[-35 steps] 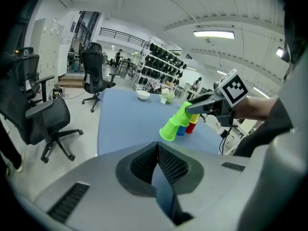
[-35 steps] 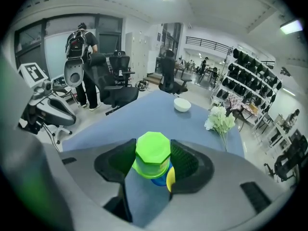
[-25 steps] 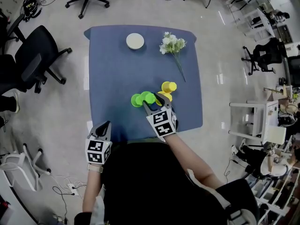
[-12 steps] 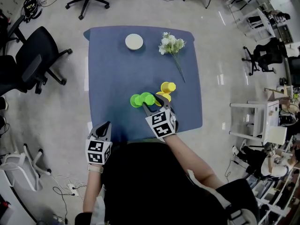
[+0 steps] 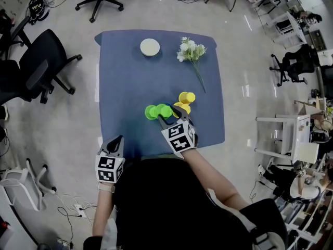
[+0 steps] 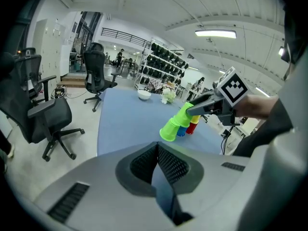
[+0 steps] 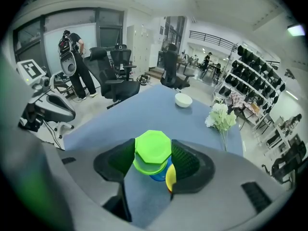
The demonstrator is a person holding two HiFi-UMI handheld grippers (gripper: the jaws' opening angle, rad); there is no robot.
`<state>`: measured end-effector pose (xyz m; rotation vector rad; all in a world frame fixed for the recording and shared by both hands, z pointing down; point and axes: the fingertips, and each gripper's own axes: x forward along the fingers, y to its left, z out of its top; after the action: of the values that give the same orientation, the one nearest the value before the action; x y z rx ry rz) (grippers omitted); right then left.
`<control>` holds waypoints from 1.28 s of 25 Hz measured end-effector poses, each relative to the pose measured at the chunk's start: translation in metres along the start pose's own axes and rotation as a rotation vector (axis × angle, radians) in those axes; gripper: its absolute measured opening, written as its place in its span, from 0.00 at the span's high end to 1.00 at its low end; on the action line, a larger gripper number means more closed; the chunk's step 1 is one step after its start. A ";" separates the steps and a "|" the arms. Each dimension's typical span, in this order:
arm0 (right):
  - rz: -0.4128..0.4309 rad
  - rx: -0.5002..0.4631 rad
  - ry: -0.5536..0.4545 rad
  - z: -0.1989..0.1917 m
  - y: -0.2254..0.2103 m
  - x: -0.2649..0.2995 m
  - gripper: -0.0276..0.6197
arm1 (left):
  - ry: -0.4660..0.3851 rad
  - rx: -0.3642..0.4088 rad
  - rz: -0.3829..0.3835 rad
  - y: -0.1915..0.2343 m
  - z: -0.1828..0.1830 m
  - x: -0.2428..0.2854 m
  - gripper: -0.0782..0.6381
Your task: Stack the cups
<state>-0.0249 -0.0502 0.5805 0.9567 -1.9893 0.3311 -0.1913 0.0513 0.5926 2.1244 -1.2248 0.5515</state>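
Right tongs (image 7: pixel 153 157): spread wide, both pads pressed to the sides of the green cups (image 6: pixel 176 124), pointing steeply down over the near part of the counter (image 5: pixel 125 77). Left tongs (image 6: pixel 157 163): pinched fully together, nothing between the pads, just off the counter's near left corner, well apart from the right tongs and from every cup.

Between the pads of the right tongs: two bright green cups, one nested over the other, upside down. Flat faceted base uppermost, facing that tongs' own camera, with a second green rim showing just below the first. Tapered shape, narrow at the base, wider at the rim. Seen from the left tongs: the pair tilted, base up at the tips of the right tongs, open rim swung down and toward the left tongs.

Directly beneath the held pair, partly tucked under the lower green rim: a blue cup (image 7: pixel 159 173). Just beside the blue one, close against the inner face of the right-hand pad: a yellow cup (image 7: pixel 170 177), only a curved edge showing there. From the left tongs, low behind the green pair and next to the blue: a red cup (image 6: pixel 192 127).

Well beyond the tips of the right tongs, near the counter's far edge: a white bowl (image 5: pixel 150 46) and, to its right, white flowers (image 5: pixel 190 50) lying flat, long stem trailing back toward the right tongs.
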 end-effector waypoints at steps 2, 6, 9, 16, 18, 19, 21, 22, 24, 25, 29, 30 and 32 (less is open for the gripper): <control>0.001 -0.003 -0.001 -0.001 0.000 -0.001 0.58 | 0.001 -0.001 0.003 0.000 -0.001 -0.001 0.88; 0.004 -0.002 0.000 -0.001 0.000 -0.002 0.56 | 0.000 -0.002 0.006 0.000 -0.001 -0.002 0.88; 0.007 0.002 -0.019 0.006 0.002 -0.007 0.54 | -0.001 0.000 0.006 0.001 -0.001 -0.003 0.88; -0.005 0.035 -0.095 0.012 -0.011 -0.036 0.54 | -0.006 0.014 0.001 -0.007 0.003 0.003 0.88; -0.019 0.057 -0.114 0.011 -0.022 -0.046 0.54 | -0.005 0.020 0.002 -0.010 0.005 0.004 0.88; -0.028 0.068 -0.120 0.009 -0.029 -0.051 0.54 | -0.003 0.023 0.003 -0.012 0.006 0.005 0.88; -0.050 0.092 -0.125 0.003 -0.044 -0.058 0.54 | 0.001 0.029 0.006 -0.016 0.008 0.008 0.88; -0.061 0.103 -0.126 -0.002 -0.051 -0.061 0.54 | 0.004 0.032 0.007 -0.018 0.007 0.009 0.88; -0.077 0.125 -0.126 -0.012 -0.065 -0.064 0.54 | 0.007 0.038 0.011 -0.022 0.007 0.011 0.88; -0.083 0.135 -0.126 -0.016 -0.072 -0.066 0.54 | 0.008 0.040 0.014 -0.024 0.007 0.012 0.88; -0.112 0.171 -0.124 -0.034 -0.104 -0.074 0.55 | 0.015 0.043 0.030 -0.035 0.011 0.015 0.88; -0.118 0.181 -0.121 -0.038 -0.112 -0.074 0.55 | 0.016 0.042 0.036 -0.037 0.012 0.017 0.88; -0.127 0.194 -0.116 -0.046 -0.126 -0.072 0.55 | 0.020 0.041 0.048 -0.041 0.012 0.019 0.88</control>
<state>0.1180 -0.0732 0.5330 1.2438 -2.0163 0.4109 -0.1456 0.0472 0.5828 2.1224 -1.2662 0.6227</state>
